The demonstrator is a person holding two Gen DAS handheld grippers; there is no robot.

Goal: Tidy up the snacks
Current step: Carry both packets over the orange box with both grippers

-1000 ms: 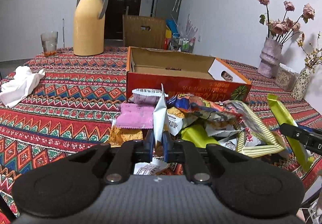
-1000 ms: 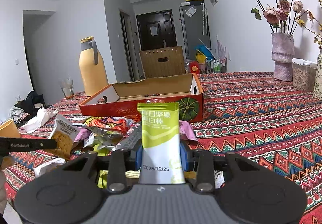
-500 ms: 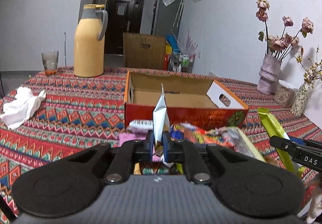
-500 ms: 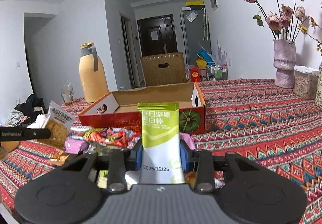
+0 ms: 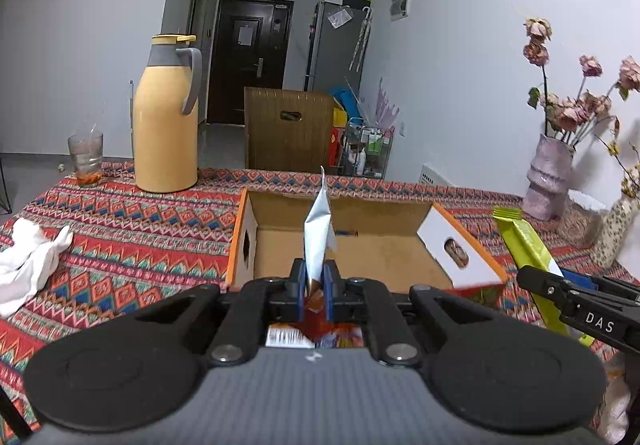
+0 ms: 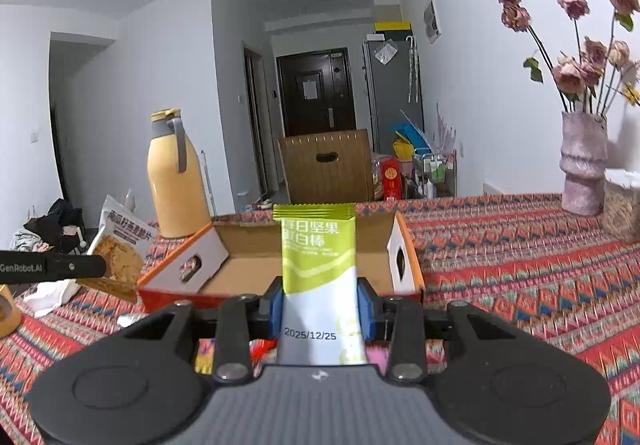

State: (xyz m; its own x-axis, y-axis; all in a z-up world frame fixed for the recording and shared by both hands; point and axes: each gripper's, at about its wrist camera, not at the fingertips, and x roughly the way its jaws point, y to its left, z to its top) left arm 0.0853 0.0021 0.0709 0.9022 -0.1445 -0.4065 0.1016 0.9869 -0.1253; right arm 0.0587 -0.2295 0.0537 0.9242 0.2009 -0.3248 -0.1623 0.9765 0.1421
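My left gripper [image 5: 312, 285] is shut on a white snack packet [image 5: 318, 233], seen edge-on and held upright in front of the open orange cardboard box [image 5: 360, 257]. The same packet [image 6: 120, 245] shows its printed face at the left of the right wrist view. My right gripper [image 6: 320, 309] is shut on a green and white nut bar packet [image 6: 318, 269], held upright in front of the box [image 6: 248, 265]. That bar [image 5: 524, 245] shows at the right of the left wrist view. A few loose snacks [image 6: 260, 351] lie below my grippers, mostly hidden.
The table has a red patterned cloth [image 5: 140, 237]. A yellow thermos jug [image 5: 166, 117] and a glass [image 5: 86, 157] stand at the back left. A white cloth [image 5: 28, 265] lies left. Vases with dried flowers [image 5: 548, 177] stand right.
Both grippers have risen with their packets and moved toward the box. The snack pile has dropped out of sight below them, and the box's inside now fills the middle.
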